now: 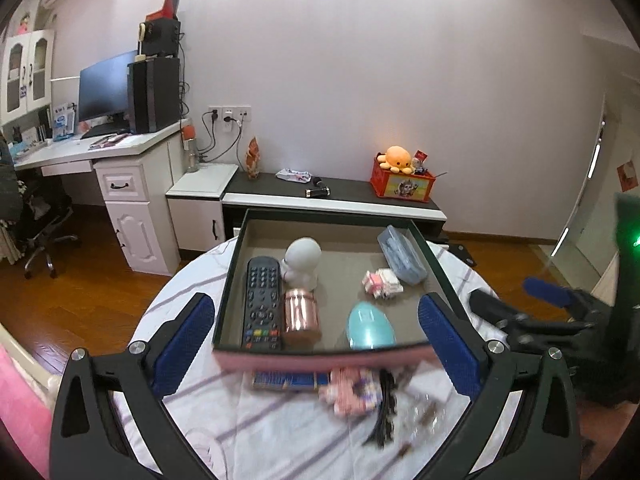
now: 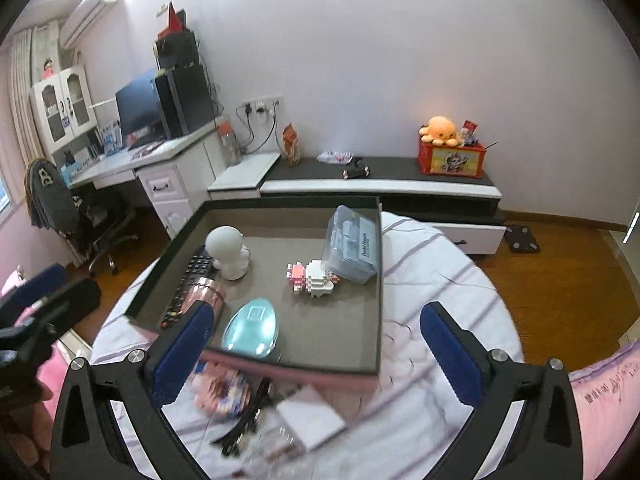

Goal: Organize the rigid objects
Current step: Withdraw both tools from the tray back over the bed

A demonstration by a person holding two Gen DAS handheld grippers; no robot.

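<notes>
Shallow dark-rimmed rectangular tray point(image 1: 231, 268) with grey floor and pink near wall: sits on round tabletop point(image 1: 280, 432) under white, purple-striped cloth, far edge reaching the tabletop's far edge.

Tray contents:
- black remote control point(image 1: 262, 304), along left wall;
- white round-headed figurine point(image 1: 302, 262), touching the remote's far end;
- copper-pink metal canister point(image 1: 302, 316), on its side, just beside the remote;
- teal egg-shaped case point(image 1: 370, 326), at the near wall;
- pink-and-white brick model point(image 1: 382, 284), centre right;
- translucent blue plastic box point(image 1: 402, 254), against the right wall.

Grey floor lies bare at tray centre and the near right corner.

Near tabletop edge: blurred clutter, including a blue flat packet point(image 1: 290, 380), pink toy point(image 1: 354, 394), black strips point(image 1: 386, 408), white card point(image 2: 310, 412).

Left gripper point(image 1: 316, 344): fingers spread wide, holding nothing, straddling the tray's near wall.
Right gripper point(image 2: 316, 346): fingers spread wide, holding nothing, over the tray's near right corner.
</notes>
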